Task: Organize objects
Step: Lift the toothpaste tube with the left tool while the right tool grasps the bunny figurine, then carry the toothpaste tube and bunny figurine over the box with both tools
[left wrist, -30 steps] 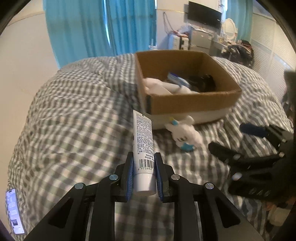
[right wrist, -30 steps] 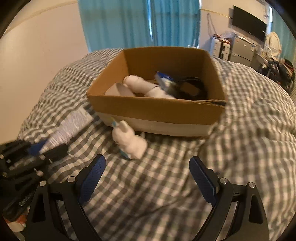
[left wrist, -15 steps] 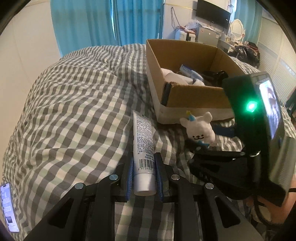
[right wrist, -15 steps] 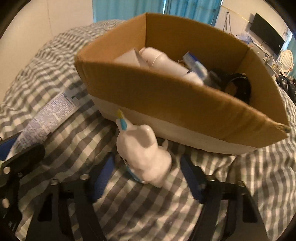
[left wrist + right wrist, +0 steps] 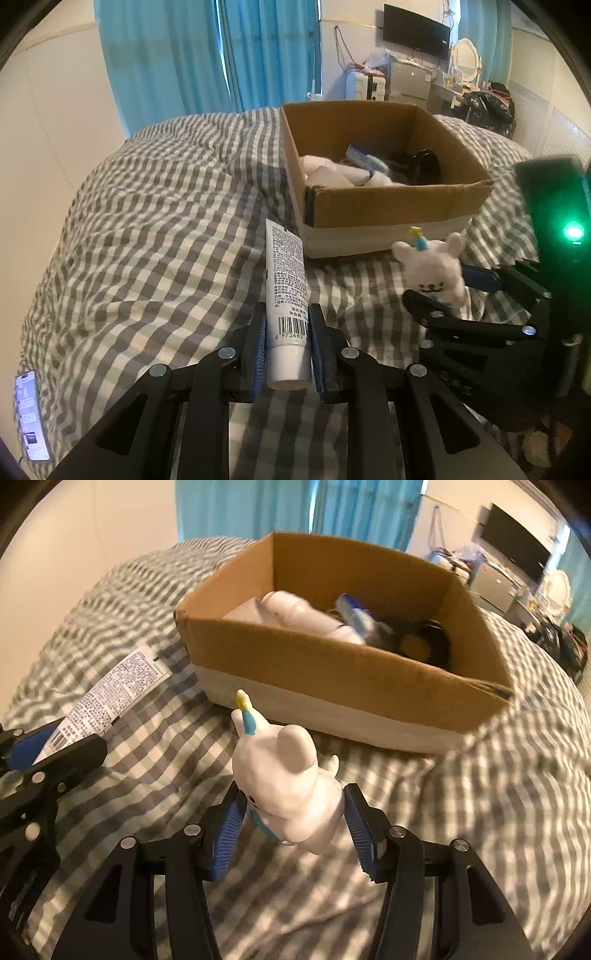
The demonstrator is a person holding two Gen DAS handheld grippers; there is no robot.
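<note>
Your left claw (image 5: 286,345) pinches the white printed squeeze tube (image 5: 287,291) at lower centre, long axis pointing up-frame toward the brown cardboard box (image 5: 388,206). Your right claw (image 5: 291,829) straddles the white plush bunny (image 5: 286,786); contact is unclear.

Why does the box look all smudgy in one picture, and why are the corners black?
Right wrist view: the cardboard box and checked blanket are smeared by motion blur, while the white bunny toy between the right tongs stays fairly sharp. Left wrist view: crisp; the tube barcode is readable. Both views: fisheye lenses bend edges and leave dark corners.
</note>
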